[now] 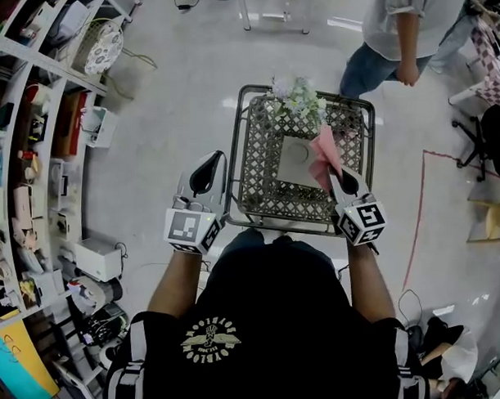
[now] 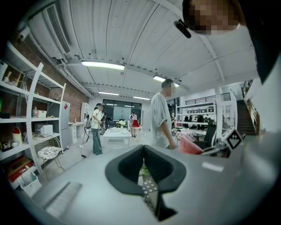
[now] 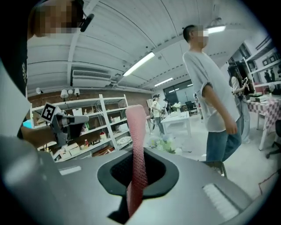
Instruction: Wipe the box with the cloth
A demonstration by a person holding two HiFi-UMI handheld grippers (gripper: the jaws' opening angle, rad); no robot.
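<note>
A flat grey box lies on a metal mesh table in the head view. A pink cloth hangs over the box's right edge, and my right gripper is shut on it. In the right gripper view the cloth stands up as a strip from between the jaws of that gripper. My left gripper hovers off the table's left edge, away from the box. In its own view the left gripper has its jaws shut with nothing in them.
A bunch of pale flowers sits at the table's far edge, just behind the box. Shelving full of items runs along the left. A person in jeans stands beyond the table at the far right. A chair is at the right.
</note>
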